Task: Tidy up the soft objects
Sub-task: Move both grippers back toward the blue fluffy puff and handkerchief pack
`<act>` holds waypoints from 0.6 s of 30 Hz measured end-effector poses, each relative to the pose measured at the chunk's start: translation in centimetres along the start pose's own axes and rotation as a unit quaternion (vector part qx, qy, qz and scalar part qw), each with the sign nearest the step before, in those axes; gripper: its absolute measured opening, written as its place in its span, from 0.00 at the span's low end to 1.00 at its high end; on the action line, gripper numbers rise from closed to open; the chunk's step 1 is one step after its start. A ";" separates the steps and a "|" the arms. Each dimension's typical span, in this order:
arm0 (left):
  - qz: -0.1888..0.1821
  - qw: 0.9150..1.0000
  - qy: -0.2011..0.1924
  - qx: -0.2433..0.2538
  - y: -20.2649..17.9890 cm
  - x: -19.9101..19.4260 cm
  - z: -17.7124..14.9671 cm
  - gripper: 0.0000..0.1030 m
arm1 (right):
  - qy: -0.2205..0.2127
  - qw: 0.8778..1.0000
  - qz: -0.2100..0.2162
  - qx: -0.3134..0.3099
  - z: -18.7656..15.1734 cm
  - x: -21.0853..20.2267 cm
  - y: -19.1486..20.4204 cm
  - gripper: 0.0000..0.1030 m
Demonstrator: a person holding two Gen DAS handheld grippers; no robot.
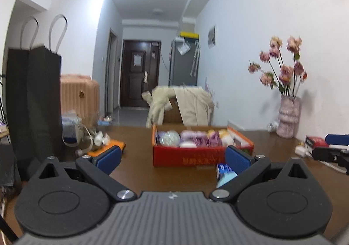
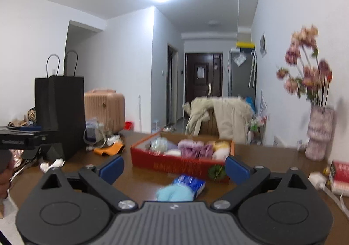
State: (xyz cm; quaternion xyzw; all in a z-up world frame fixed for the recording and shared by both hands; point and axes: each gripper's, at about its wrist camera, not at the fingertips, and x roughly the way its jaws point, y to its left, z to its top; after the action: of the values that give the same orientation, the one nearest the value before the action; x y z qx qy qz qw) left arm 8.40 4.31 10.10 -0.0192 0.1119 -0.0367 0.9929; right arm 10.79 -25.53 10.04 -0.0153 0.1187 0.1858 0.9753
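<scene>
A red cardboard box (image 1: 187, 158) (image 2: 174, 163) sits on the brown table, holding several soft purple, white and yellow items (image 1: 196, 138) (image 2: 196, 149). A light blue fluffy item in a blue-and-white pack (image 2: 183, 189) lies in front of the box, also low right in the left wrist view (image 1: 225, 174). My left gripper (image 1: 173, 157) is open and empty, facing the box. My right gripper (image 2: 174, 168) is open and empty, just above and behind the blue pack. The right gripper shows at the right edge of the left wrist view (image 1: 336, 146); the left gripper at the left edge of the right wrist view (image 2: 21, 137).
A black paper bag (image 1: 32, 100) (image 2: 60, 111) stands at the table's left, with an orange cloth (image 2: 111, 149) and clutter beside it. A vase of pink flowers (image 1: 288, 118) (image 2: 319, 133) stands at the right wall. A red-white packet (image 2: 340, 177) and charger lie at right. A chair with a beige coat (image 1: 185, 103) is behind.
</scene>
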 end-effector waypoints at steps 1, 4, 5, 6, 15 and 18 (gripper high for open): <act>-0.004 1.000 0.015 0.000 -0.2 0.7 -0.5 1.00 | 0.016 1.000 0.004 0.001 -0.6 0.4 -0.1 0.97; -0.010 0.998 0.061 -0.004 -0.4 2.8 -2.0 1.00 | 0.061 0.998 0.006 0.003 -2.2 2.1 -0.4 0.97; -0.011 0.997 0.073 -0.005 -0.5 3.5 -2.3 1.00 | 0.075 0.997 0.004 0.007 -2.6 2.8 -0.6 0.97; -0.011 0.997 0.081 -0.005 -0.5 4.1 -2.7 1.00 | 0.085 0.996 0.002 0.013 -2.9 3.6 -0.9 0.97; -0.030 0.987 0.157 -0.015 -1.4 10.7 -4.3 1.00 | 0.133 0.989 0.015 0.070 -4.5 10.0 -3.7 0.88; -0.052 0.982 0.180 -0.020 -2.4 13.7 -4.8 1.00 | 0.151 0.984 0.022 0.086 -4.9 12.6 -4.5 0.84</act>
State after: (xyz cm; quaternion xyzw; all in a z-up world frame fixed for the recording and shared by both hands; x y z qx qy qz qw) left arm 20.51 0.67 2.55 -0.0377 0.2888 -0.0886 0.9525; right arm 22.75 -25.57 2.18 0.0433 0.2809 0.1916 0.9394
